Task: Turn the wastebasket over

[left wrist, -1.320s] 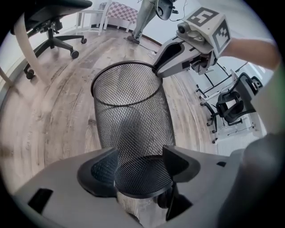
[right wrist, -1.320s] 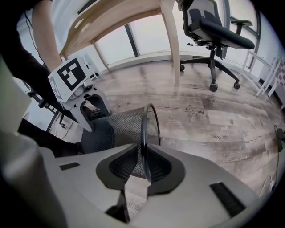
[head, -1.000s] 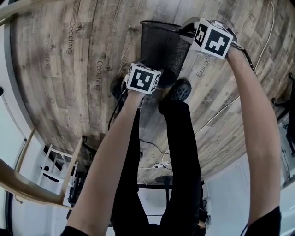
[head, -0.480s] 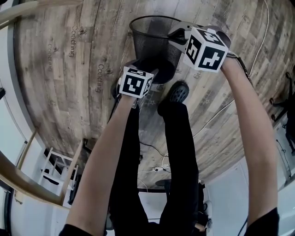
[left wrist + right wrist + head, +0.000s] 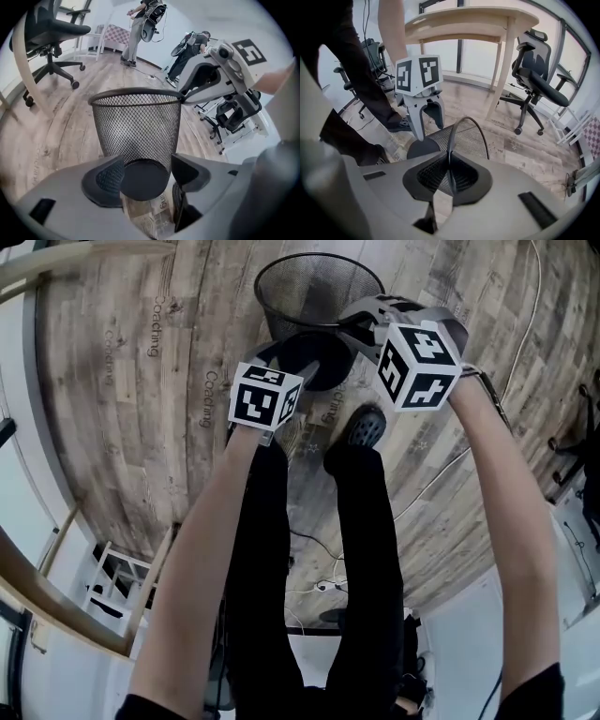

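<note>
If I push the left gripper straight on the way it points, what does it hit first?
The wastebasket: its solid base sits right between the left gripper's jaws, so it would press into that at once. Whether they already touch is unclear.

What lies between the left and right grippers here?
The black mesh wastebasket: head view shows the right gripper clamped on its rim, the left gripper at its base.
</note>
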The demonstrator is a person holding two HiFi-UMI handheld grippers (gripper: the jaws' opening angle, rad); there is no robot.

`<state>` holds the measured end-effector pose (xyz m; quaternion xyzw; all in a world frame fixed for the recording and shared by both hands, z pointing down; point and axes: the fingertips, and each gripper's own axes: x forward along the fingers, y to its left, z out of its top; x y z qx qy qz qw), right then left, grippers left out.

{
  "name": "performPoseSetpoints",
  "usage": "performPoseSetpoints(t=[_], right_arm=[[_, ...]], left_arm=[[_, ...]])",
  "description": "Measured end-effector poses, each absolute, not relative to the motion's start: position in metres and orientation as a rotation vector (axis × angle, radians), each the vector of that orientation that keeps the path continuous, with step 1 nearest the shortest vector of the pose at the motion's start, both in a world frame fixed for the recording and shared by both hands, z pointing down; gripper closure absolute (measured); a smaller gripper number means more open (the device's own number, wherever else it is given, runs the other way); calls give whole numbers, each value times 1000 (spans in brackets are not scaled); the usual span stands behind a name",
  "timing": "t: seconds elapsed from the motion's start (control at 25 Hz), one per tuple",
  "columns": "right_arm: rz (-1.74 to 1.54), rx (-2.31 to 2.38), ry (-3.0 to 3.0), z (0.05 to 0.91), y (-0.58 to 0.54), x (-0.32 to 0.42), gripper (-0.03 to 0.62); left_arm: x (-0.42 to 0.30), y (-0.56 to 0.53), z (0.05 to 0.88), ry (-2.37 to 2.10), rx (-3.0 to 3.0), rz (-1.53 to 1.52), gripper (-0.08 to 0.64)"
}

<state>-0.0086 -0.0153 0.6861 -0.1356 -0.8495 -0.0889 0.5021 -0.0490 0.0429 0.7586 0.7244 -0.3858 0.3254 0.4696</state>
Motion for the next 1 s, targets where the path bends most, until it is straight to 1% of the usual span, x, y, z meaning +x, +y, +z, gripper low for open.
performPoseSetpoints(t=[0.44,0.68,0.88,1.0], right_arm=[[-67,-392,-2036,681,60,4,540],[16,-413,-2019,683,95,10,541],[13,-472,-1982,689,132,16,541],[7,-494,-1964,694,148,19,541]], left_arm=[[-62,94,719,-928,1752,708,233],[-74,112,701,-964,1687,566,233],[-73,115,692,-984,1623,441,233],[-71,115,691,-988,1629,433,241]])
